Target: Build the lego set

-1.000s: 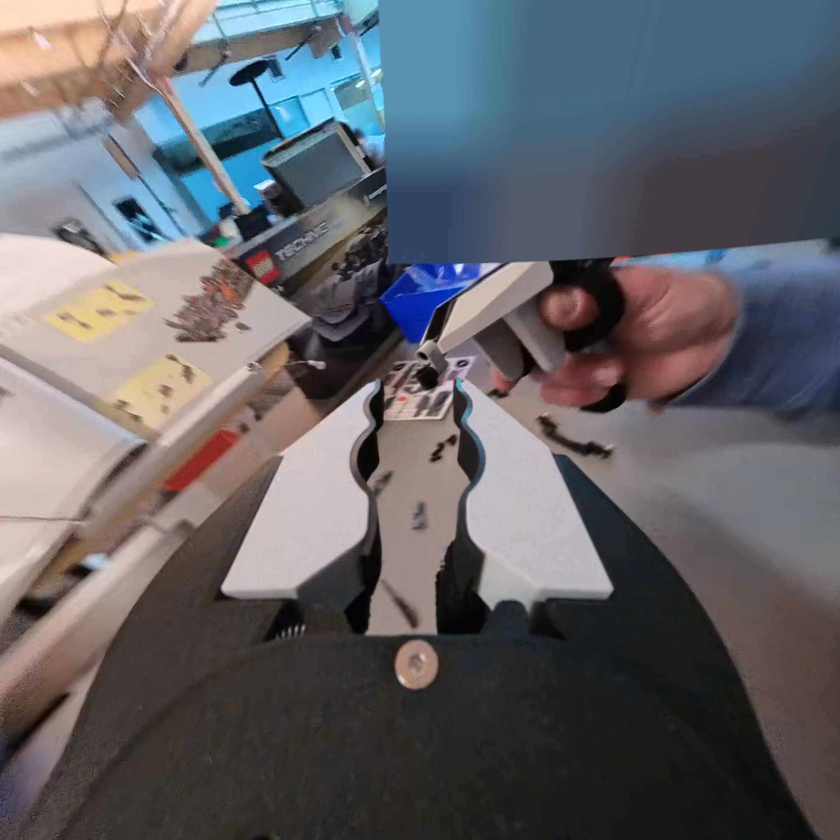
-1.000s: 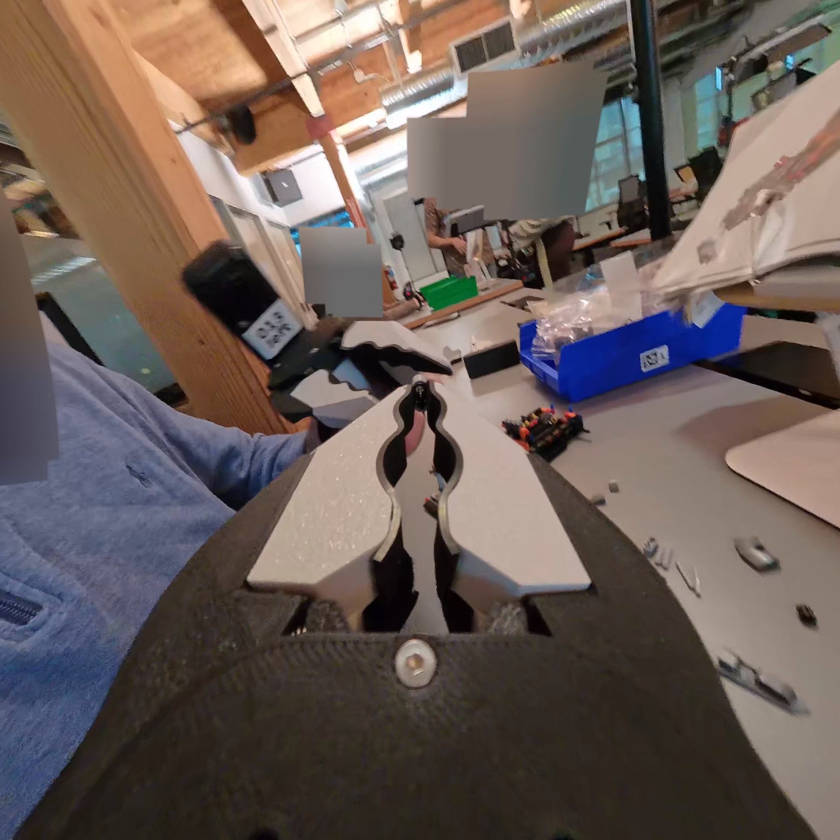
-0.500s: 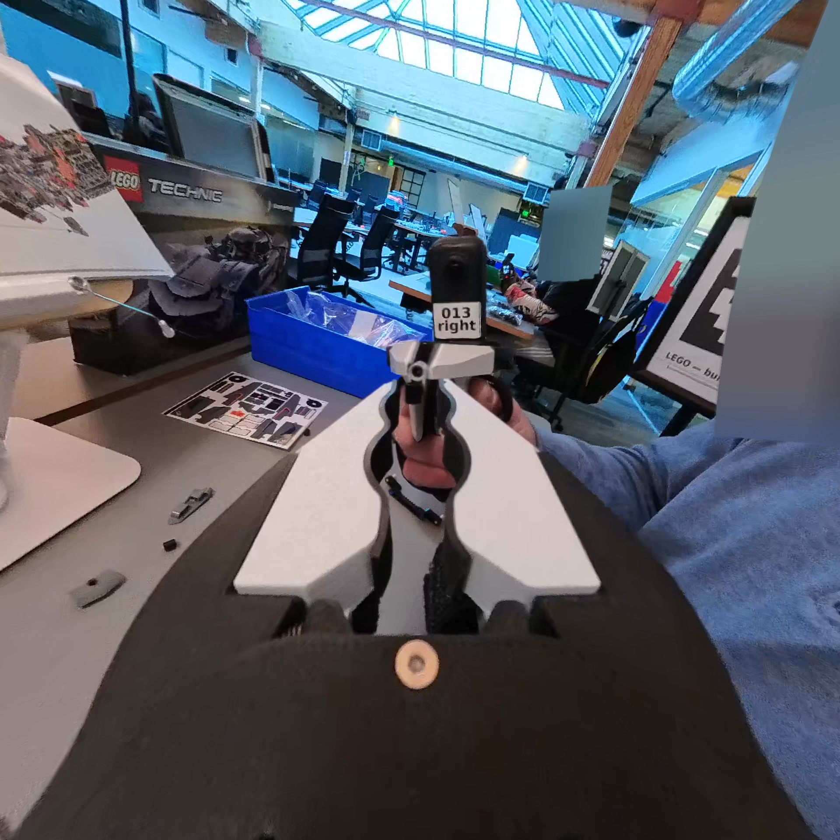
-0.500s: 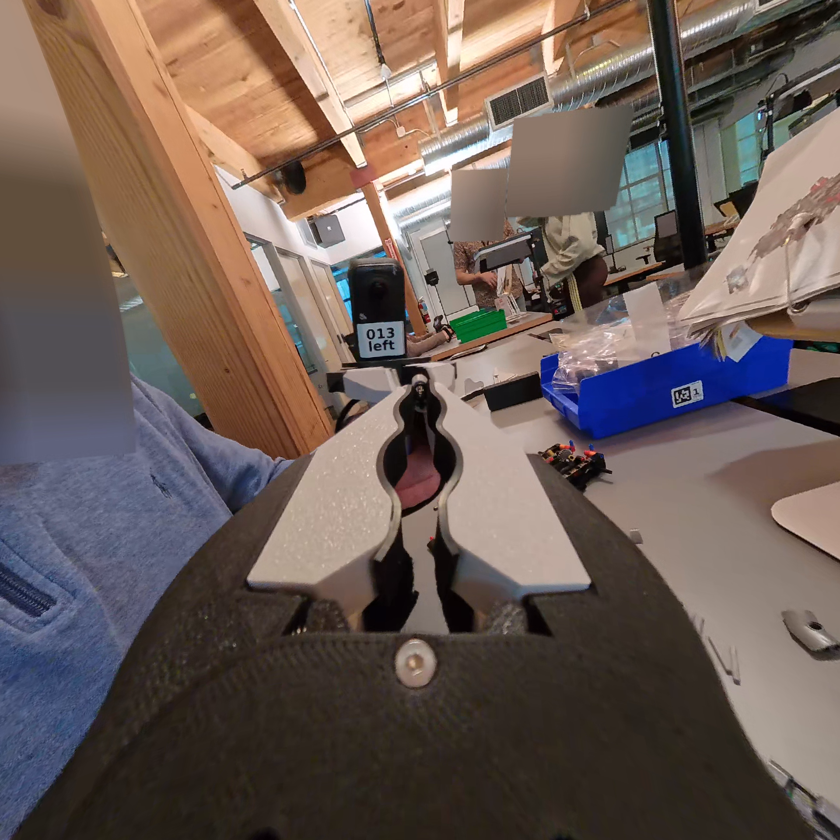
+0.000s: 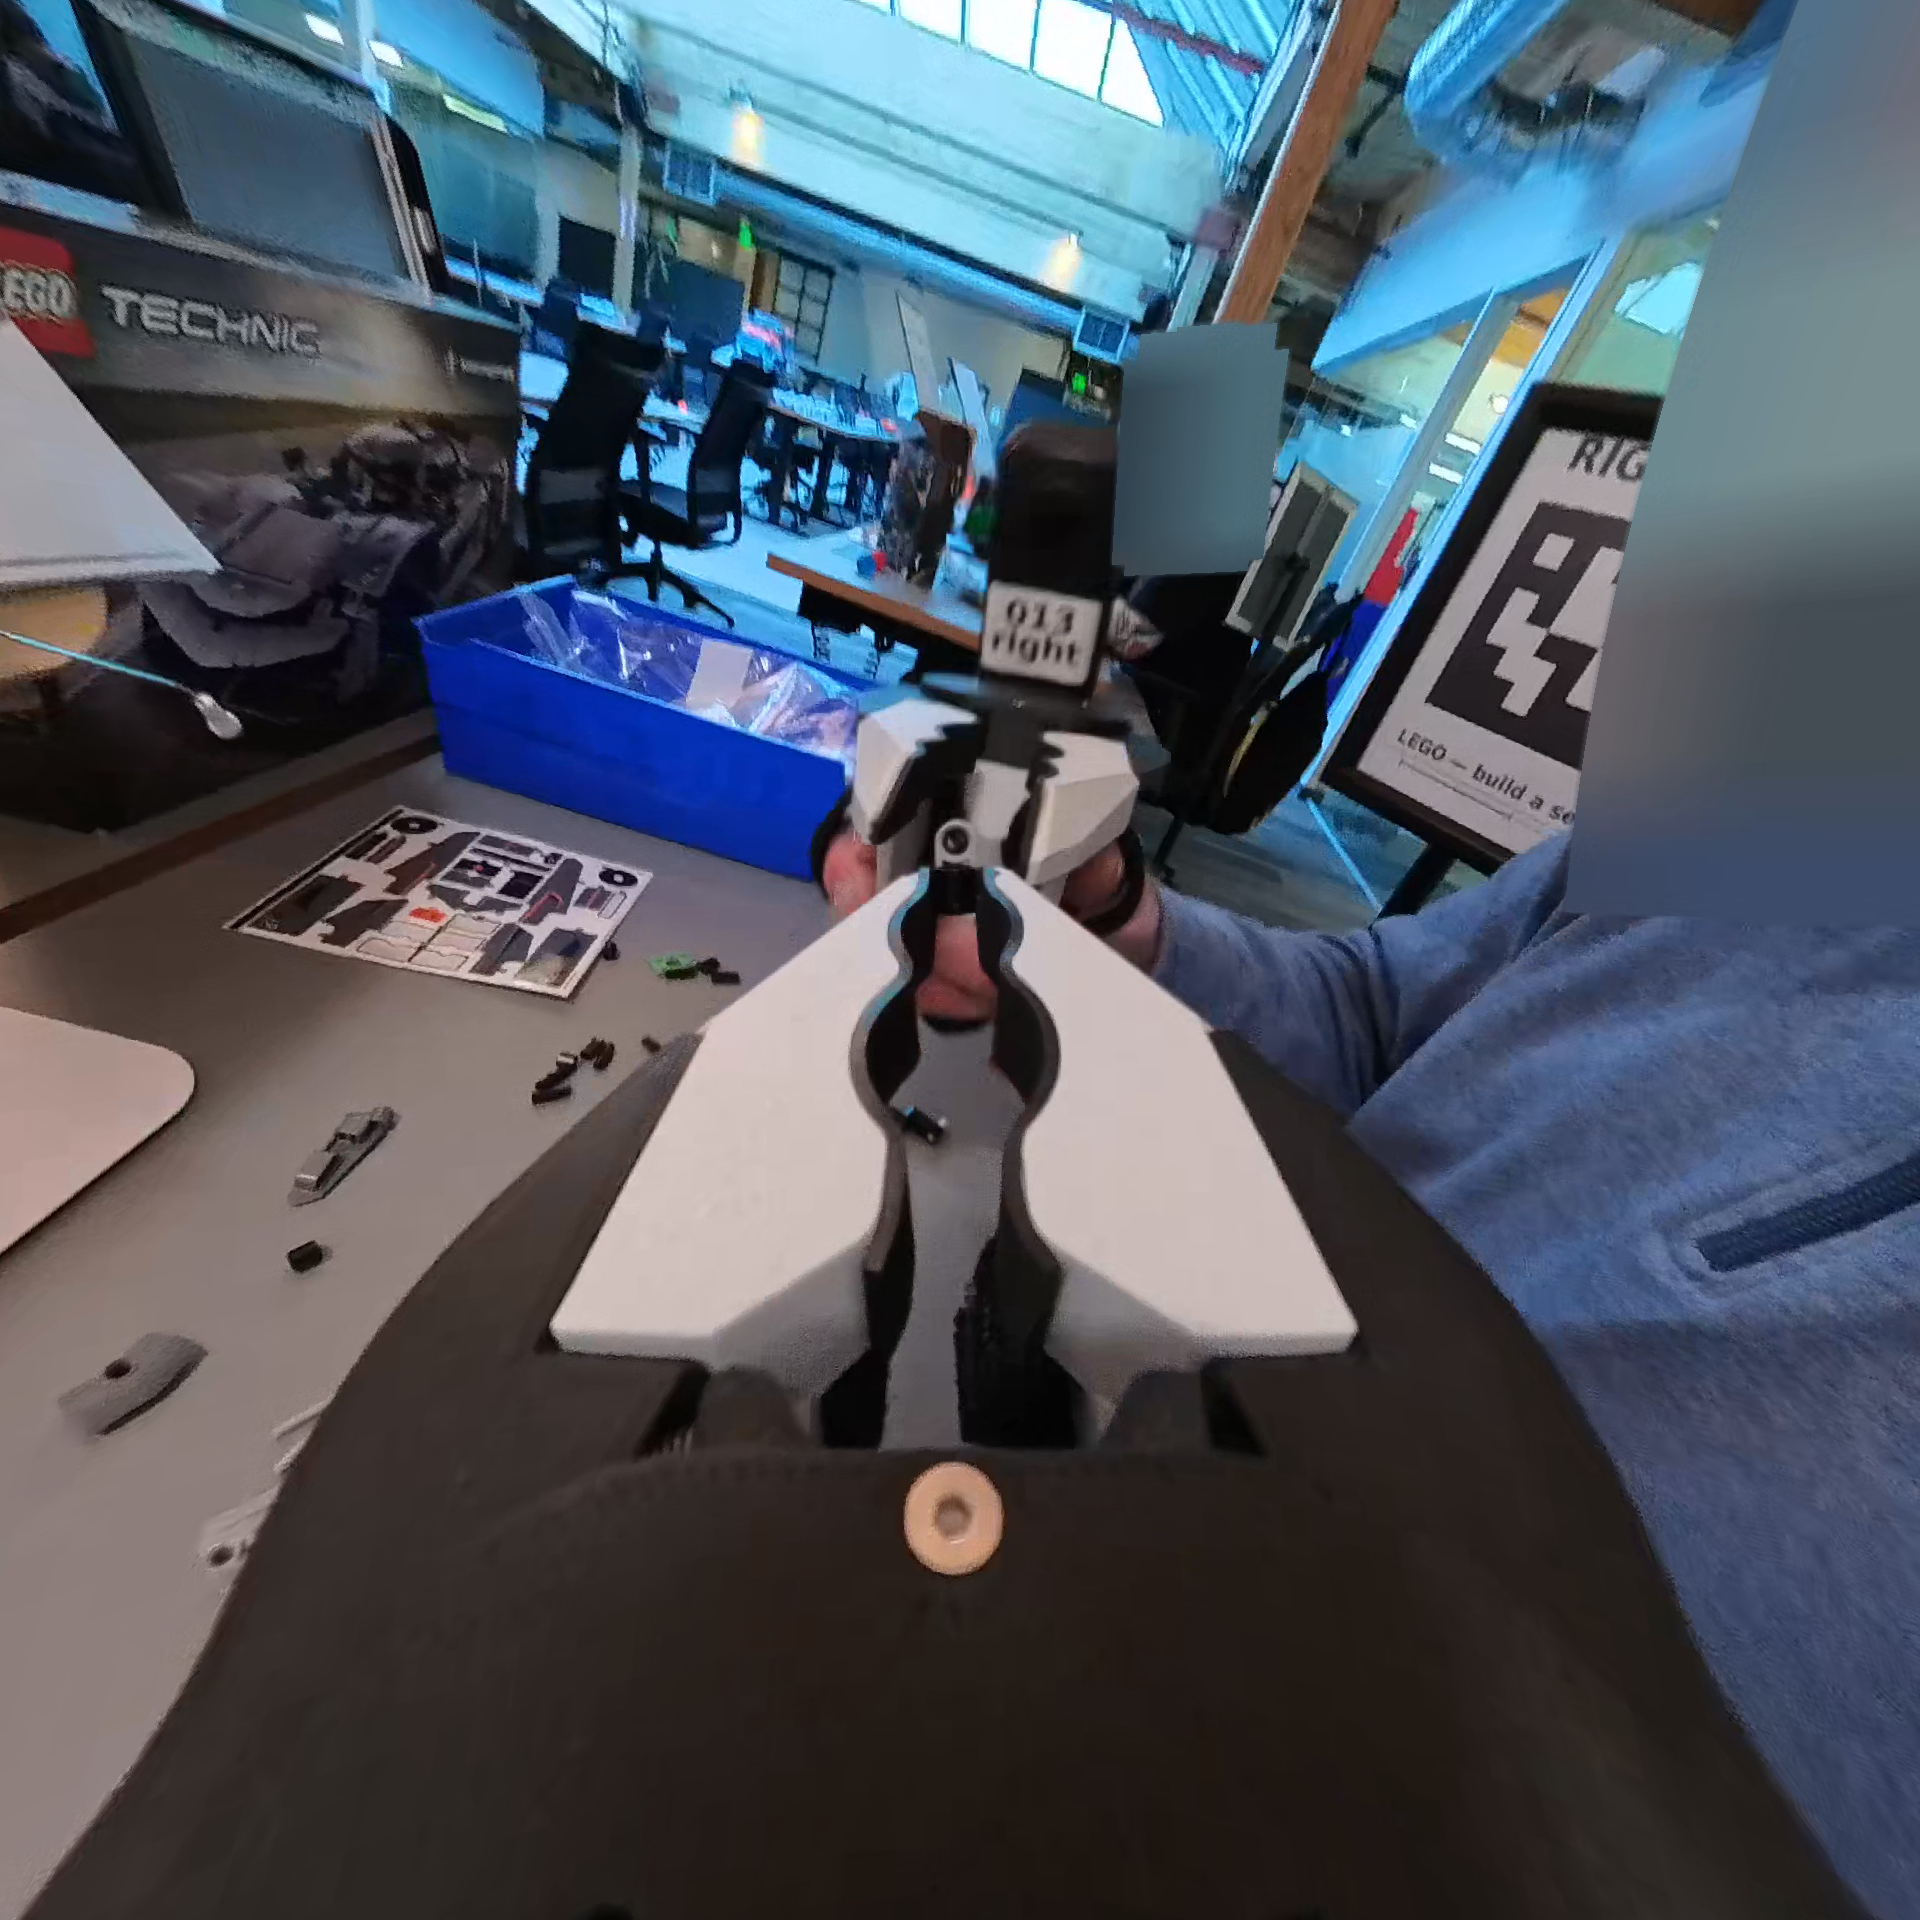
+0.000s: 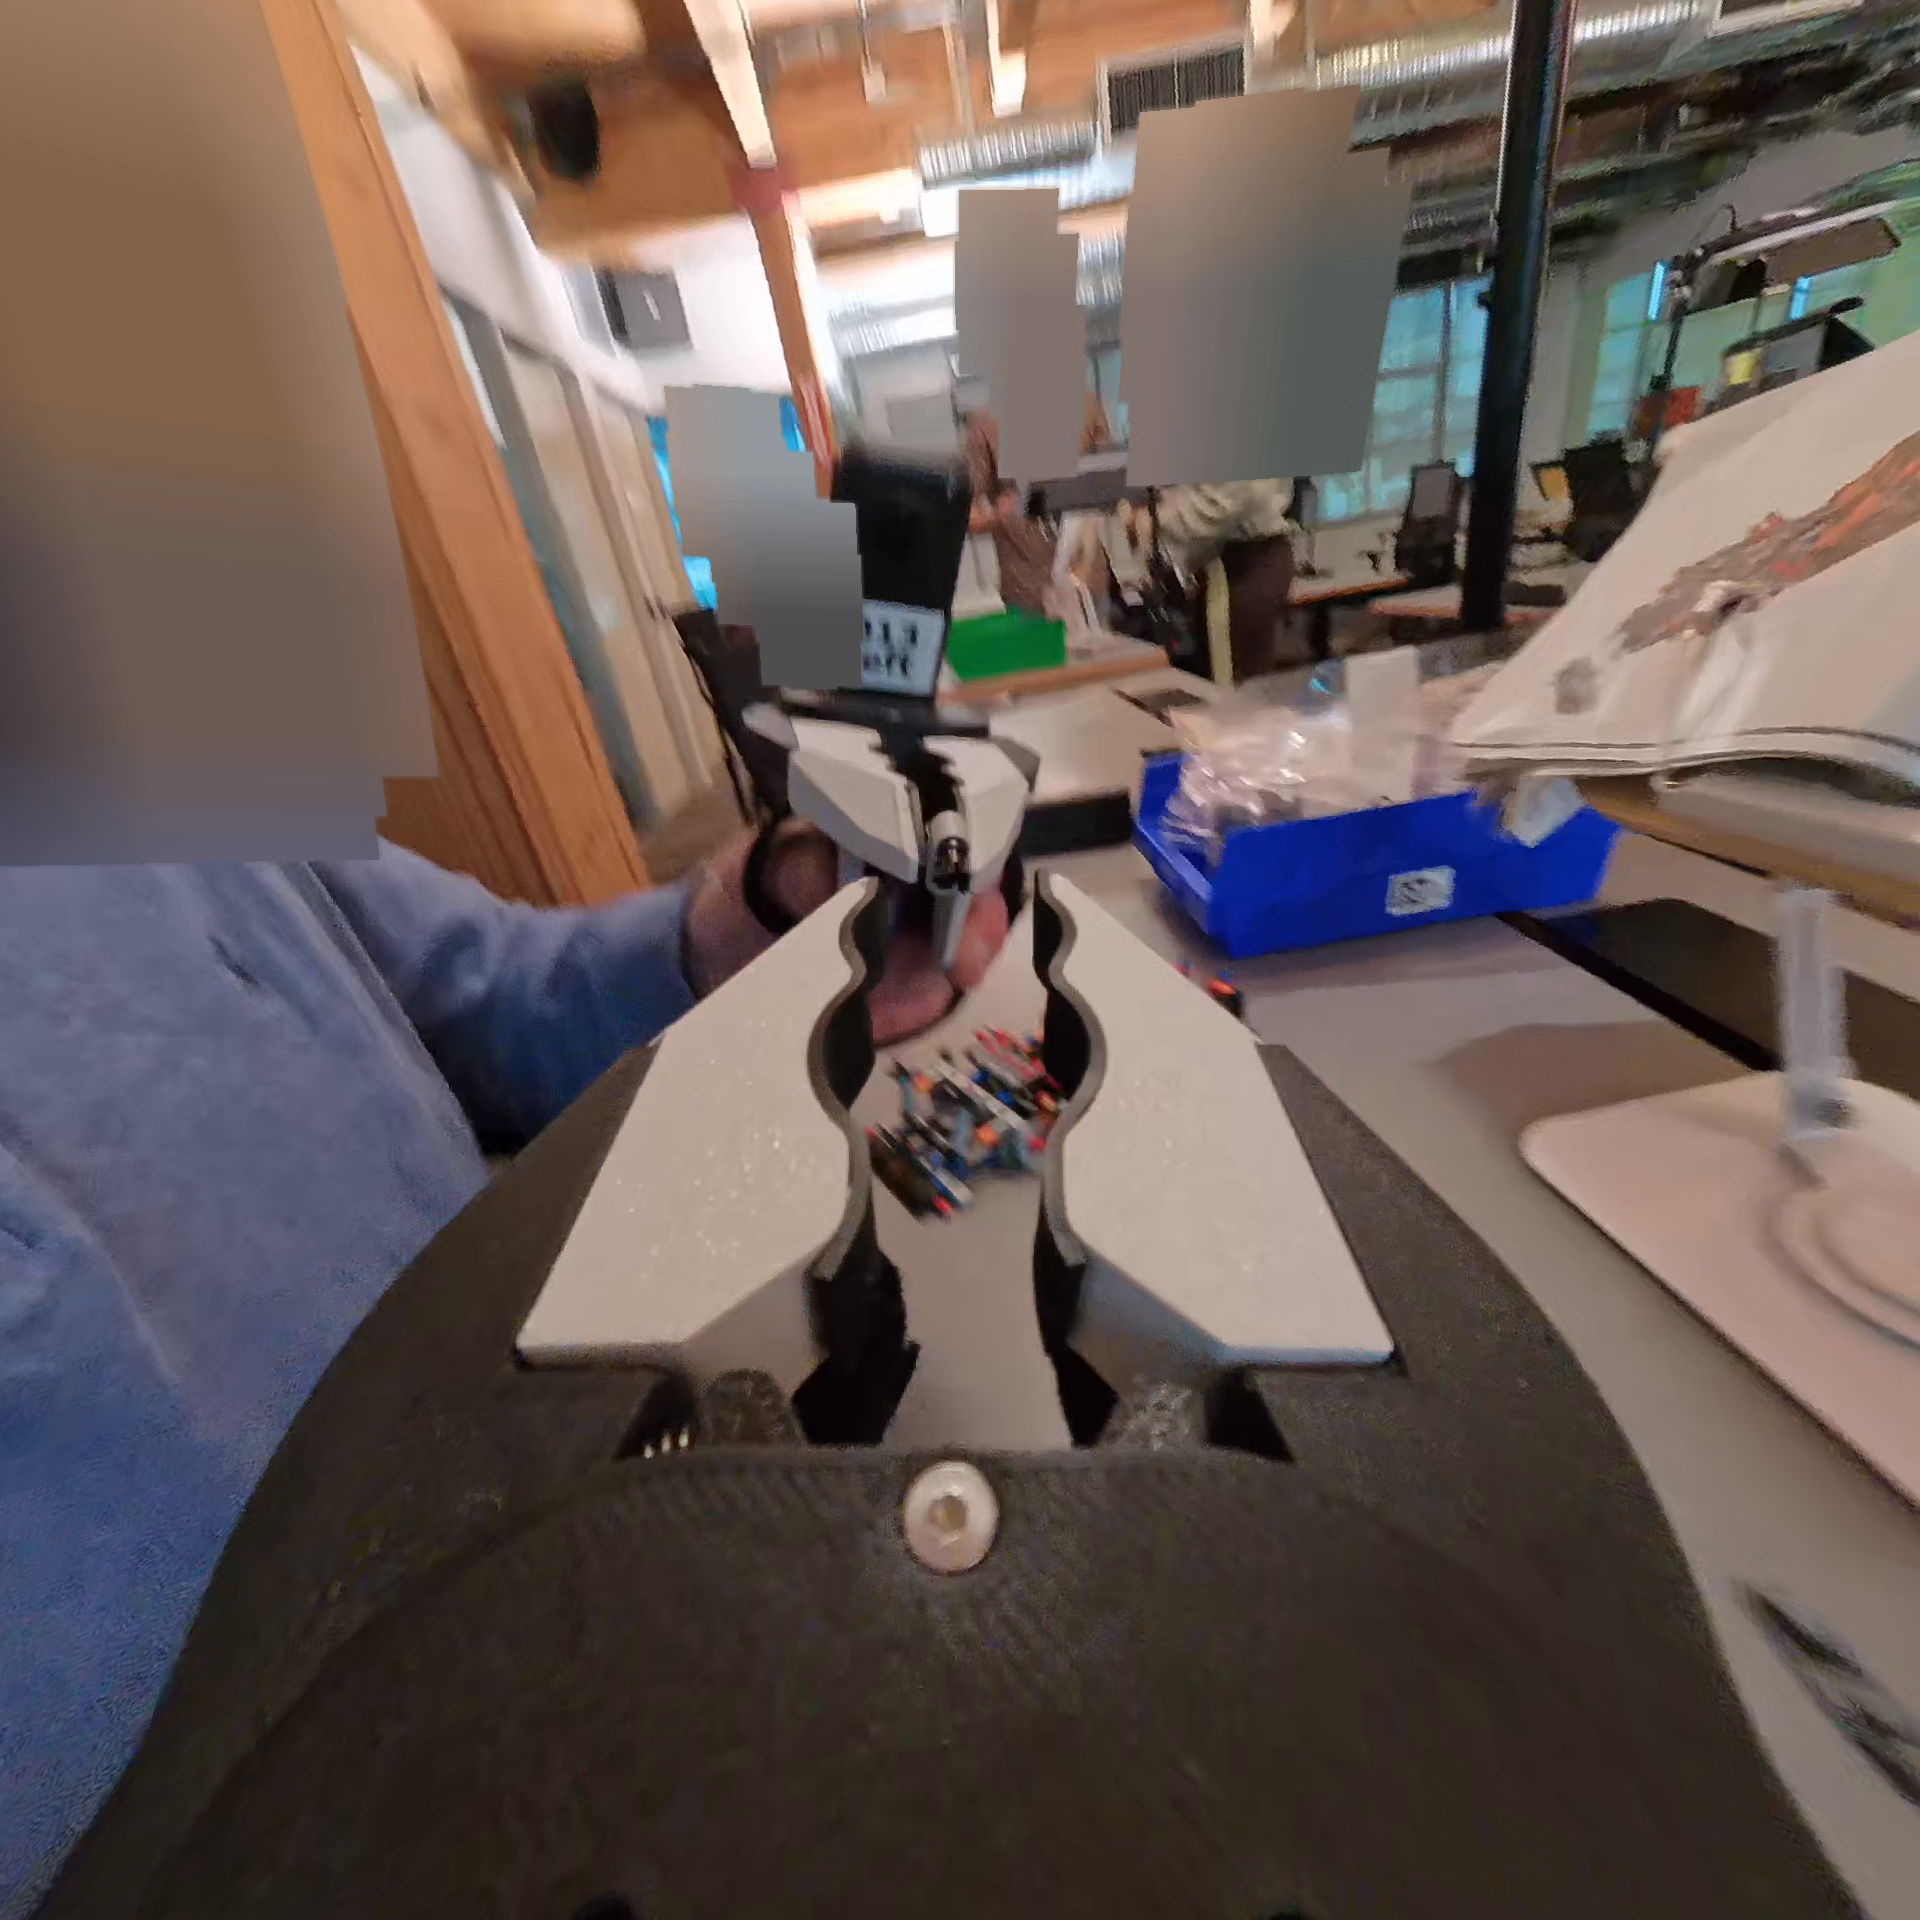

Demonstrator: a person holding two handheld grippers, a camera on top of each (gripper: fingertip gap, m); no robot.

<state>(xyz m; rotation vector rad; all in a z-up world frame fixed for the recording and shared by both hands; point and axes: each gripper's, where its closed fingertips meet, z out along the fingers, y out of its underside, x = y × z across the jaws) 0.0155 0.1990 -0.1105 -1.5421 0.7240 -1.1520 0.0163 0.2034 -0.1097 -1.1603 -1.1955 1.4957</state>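
Observation:
My left gripper is shut on a small grey lego piece with a black pin and holds it up in the air above the grey table. My right gripper is open and empty, its tips on either side of that piece. The two grippers face each other, nearly tip to tip. The right gripper also shows in the left wrist view, and the left gripper in the right wrist view. A partly built multicoloured lego assembly lies on the table below the right gripper.
A blue bin of bagged parts stands at the back. A sticker sheet, loose grey parts and black pins lie on the table. An open instruction booklet rests on a stand with a white base. The grippers are tip to tip, or close to it.
The right gripper, shut on the small piece before, has opened and let it go. The left gripper has closed on it. Both grippers rose and turned to face each other.

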